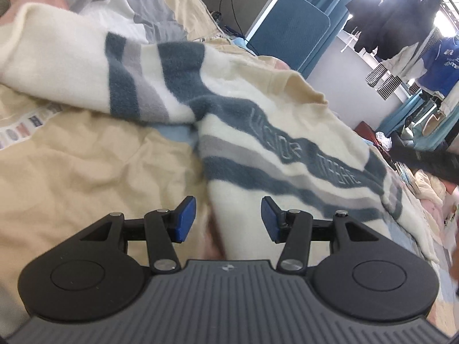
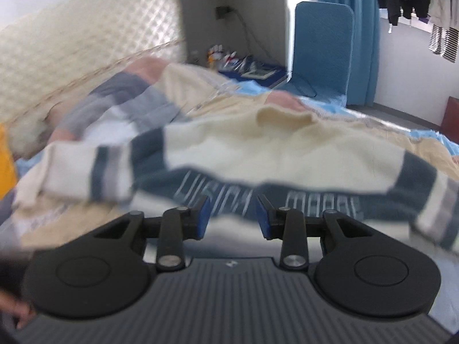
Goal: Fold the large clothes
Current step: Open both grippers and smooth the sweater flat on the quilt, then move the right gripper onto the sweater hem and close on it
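A cream fleece sweater with dark blue and grey stripes and raised lettering lies spread on the bed, collar at the far side. One sleeve stretches to the left. My left gripper is open, hovering at the sweater's near left edge, with nothing between its blue pads. In the right wrist view the sweater lies across the middle, blurred. My right gripper is open and empty over the lettered blue stripe near the hem.
The bed has a wrinkled beige patchwork quilt. A quilted headboard stands at the left. A blue chair and cluttered nightstand stand beyond the bed. Clothes hang at the window. Piled items lie at the right.
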The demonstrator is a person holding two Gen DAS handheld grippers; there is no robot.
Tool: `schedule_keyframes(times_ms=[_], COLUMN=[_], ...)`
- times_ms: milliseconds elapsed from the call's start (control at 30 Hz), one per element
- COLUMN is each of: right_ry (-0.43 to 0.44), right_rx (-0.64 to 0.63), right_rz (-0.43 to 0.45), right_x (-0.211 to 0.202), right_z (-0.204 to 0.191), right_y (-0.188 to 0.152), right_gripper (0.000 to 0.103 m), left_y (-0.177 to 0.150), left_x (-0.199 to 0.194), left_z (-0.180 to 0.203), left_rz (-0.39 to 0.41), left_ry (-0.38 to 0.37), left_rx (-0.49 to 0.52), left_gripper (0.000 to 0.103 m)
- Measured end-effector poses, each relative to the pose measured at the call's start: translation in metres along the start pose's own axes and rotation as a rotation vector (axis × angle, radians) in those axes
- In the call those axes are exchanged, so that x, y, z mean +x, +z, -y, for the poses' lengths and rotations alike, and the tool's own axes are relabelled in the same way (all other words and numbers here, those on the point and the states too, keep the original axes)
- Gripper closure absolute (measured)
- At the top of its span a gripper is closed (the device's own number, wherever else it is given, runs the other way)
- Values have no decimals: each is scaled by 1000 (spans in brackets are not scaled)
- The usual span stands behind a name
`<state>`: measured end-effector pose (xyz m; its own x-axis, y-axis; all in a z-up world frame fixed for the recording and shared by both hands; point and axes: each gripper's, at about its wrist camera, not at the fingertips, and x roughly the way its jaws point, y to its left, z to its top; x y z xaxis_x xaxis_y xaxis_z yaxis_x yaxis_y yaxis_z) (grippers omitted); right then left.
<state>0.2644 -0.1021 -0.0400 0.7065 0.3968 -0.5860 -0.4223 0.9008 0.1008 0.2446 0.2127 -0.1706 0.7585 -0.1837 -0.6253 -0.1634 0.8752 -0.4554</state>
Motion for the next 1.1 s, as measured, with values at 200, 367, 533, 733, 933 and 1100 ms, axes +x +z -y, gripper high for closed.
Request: schedule_keyframes(times_ms=[200, 367, 533, 733, 933, 1100], right_ry=[131, 193, 243, 281, 275, 272], right_rx=[44, -14, -14, -55, -133, -275], right_rz=[-72, -101, -141, -233, -252, -232], right_x=[-45, -63, -63, -41, -27, -20], right_z=[-29, -62, -77, -94, -111, -128], right_y=[-52, -89, -112, -128, -134, -141], right_gripper=[65, 65, 64, 64, 30, 32], left_y=[-18, -41, -55, -52, -45, -41], left_x=[-35, -53, -75, -72, -56, -53], left_z=[21, 32, 24, 3, -13, -17], left_rz=[-22, -65, -53, -23, -18, 17], left_ry=[-36, -76, -80, -67, -97, -88], left_rx=[-5, -29, -121, -209, -270, -276], left_gripper=[47, 47, 47, 48, 48, 48])
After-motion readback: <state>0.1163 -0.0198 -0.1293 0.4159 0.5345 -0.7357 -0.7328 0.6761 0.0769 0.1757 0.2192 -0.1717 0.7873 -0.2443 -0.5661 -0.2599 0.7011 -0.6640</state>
